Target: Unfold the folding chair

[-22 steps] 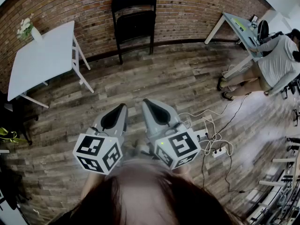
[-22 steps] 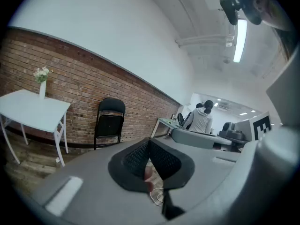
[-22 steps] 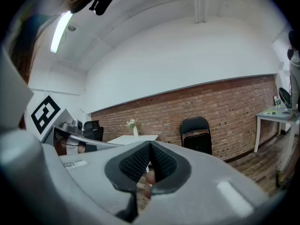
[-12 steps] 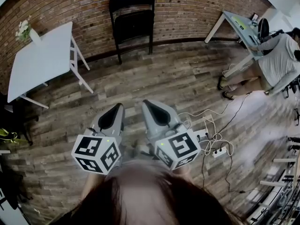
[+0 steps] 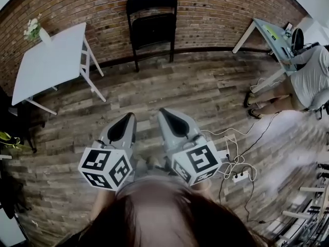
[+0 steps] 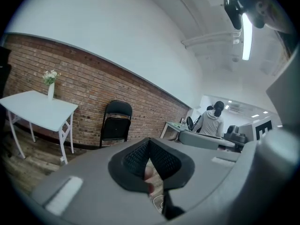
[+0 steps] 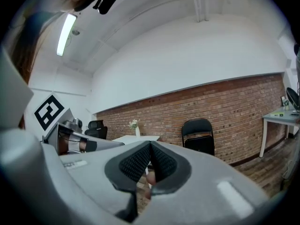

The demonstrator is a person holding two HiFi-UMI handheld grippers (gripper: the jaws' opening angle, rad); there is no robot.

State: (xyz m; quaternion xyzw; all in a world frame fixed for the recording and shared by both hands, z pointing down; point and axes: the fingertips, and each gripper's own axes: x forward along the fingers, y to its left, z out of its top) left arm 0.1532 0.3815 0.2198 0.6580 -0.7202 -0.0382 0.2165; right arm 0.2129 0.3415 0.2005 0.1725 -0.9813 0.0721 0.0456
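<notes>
The black folding chair (image 5: 152, 22) stands folded flat against the brick wall at the far side of the room. It also shows in the left gripper view (image 6: 116, 123) and the right gripper view (image 7: 198, 135). My left gripper (image 5: 123, 125) and right gripper (image 5: 172, 120) hang side by side close to my body, well short of the chair, over the wooden floor. Both point towards the wall. In the left gripper view (image 6: 150, 143) and the right gripper view (image 7: 150, 147) the black pads meet, with nothing between them.
A white table (image 5: 49, 60) with a flower vase (image 5: 43, 34) stands left of the chair. At the right a person (image 5: 311, 73) sits at a desk (image 5: 267, 32). A power strip (image 5: 239, 177) and white cables lie on the floor right of my grippers.
The head view has shifted slightly, so the chair and table now sit a little further right in the picture. Both grippers stay shut, side by side.
</notes>
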